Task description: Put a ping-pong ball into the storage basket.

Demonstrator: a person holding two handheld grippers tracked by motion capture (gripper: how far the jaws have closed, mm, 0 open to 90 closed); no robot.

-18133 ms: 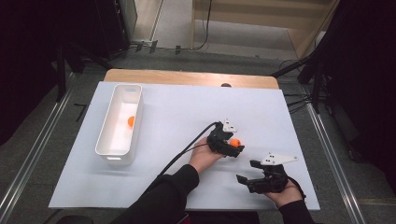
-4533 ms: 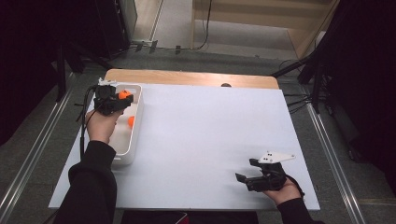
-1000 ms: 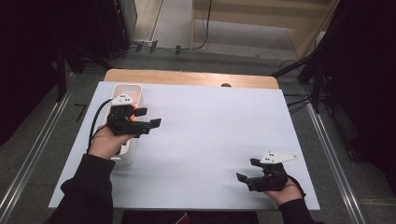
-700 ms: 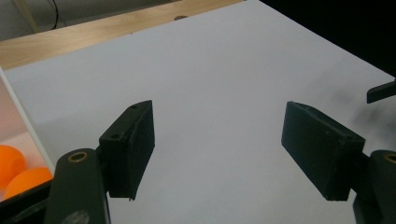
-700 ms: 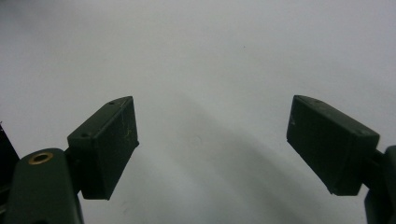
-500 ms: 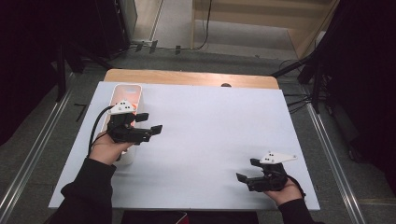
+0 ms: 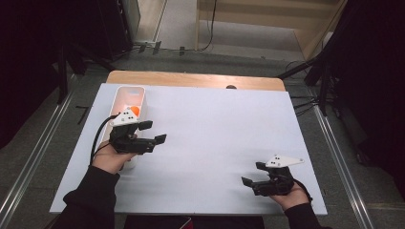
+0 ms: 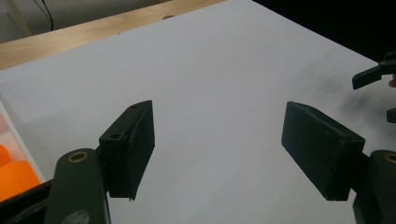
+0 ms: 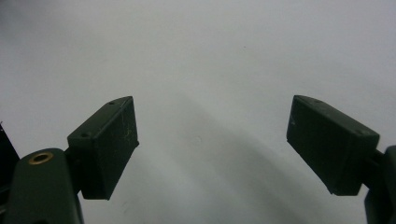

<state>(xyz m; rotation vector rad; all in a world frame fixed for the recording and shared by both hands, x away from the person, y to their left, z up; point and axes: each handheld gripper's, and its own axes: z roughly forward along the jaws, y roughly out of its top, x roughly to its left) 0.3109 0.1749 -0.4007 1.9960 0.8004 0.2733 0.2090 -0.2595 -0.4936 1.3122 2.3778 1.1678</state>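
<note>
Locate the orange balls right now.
In the high view the small orange balls lie inside the long white plastic tray at the table's far left, just beyond the left claw; the left gripper view shows them at its lower-left edge.

Wooden table (image 7: 191,79) under white sheet (image 7: 215,138); white tray (image 7: 128,91) on sheet's far-left corner, orange balls (image 7: 135,110) inside.

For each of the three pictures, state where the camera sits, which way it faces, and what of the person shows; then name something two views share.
High view: above the person's side, looking forward and down on the white table; both forearms, left tool and right tool show.
Left gripper view: rides the left tool, facing across the table; open jaws.
Right gripper view: rides the right tool, facing bare table; open jaws.
Shared: orange balls in the white tray, high and left gripper views.
</note>
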